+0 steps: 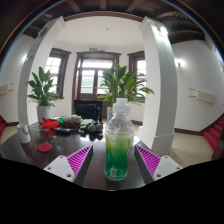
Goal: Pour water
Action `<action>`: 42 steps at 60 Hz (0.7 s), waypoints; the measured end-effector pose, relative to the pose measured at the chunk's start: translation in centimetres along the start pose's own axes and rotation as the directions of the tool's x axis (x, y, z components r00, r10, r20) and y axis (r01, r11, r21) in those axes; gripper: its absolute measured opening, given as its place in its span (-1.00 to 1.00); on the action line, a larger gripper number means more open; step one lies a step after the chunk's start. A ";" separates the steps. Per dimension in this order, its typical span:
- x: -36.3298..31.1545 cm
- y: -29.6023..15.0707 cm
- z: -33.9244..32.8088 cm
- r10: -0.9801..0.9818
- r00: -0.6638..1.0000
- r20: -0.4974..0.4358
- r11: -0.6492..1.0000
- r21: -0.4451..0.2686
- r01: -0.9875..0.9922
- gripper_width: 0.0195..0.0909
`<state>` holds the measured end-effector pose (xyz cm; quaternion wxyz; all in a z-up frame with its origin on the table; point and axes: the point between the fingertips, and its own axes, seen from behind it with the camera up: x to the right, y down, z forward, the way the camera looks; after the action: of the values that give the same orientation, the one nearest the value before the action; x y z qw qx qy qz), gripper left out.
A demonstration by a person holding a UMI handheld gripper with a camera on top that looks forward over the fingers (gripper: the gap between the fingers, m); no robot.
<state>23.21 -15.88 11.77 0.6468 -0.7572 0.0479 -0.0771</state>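
Bottle [118,140]: clear plastic, upright, white cap on top, narrow shoulder widening to a ribbed body. Lower half looks green, either from liquid or a tinted label; cannot tell which. Upper half is transparent, and the room shows through it.

Position: the bottle stands on the dark table [30,158], between the two fingers of the gripper [115,160]. The purple pads [79,156] sit on either side of its lower body. The fingers are set wide and a gap shows on both sides of the bottle, so the gripper is released and not pressing on it. The bottle's base is hidden behind the lower edge of the fingers.

On the table beyond the left finger: a small red object [44,147] close to the table edge. Further back lies a cluster of clutter, including a dark bag [92,127] or similar bundle and a greenish item [56,124]; details are too small to tell.

Behind the table: a leafy potted plant [42,92] on the left in a pale pot, and a second large plant [124,82] directly behind the bottle's cap. White pillars [165,75] rise on either side. A door [95,75] with wooden frame and glass panes stands in the far wall, with windows beside it.

Nothing stands between the fingers and the bottle.
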 end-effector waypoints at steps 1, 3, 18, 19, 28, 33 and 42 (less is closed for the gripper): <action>0.0 0.2 0.7 0.000 1.000 0.004 1.000 -0.006 0.000 0.84; 0.2 0.4 1.9 0.012 1.000 0.005 1.000 -0.009 -0.012 0.85; 1.6 -0.1 7.4 0.110 0.994 0.011 0.994 0.001 -0.110 0.08; 1.7 -0.2 7.4 0.112 0.994 0.011 0.994 0.004 -0.112 0.09; 1.6 0.0 8.1 0.075 0.997 -0.004 0.997 0.011 -0.075 -0.25; 1.5 -0.2 8.2 0.048 0.999 -0.018 0.998 0.030 -0.047 -0.64; 0.4 -0.1 8.3 -0.048 0.999 -0.018 0.999 0.013 0.048 -0.73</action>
<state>25.06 -7.90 10.68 0.6493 -0.7532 0.0347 -0.0995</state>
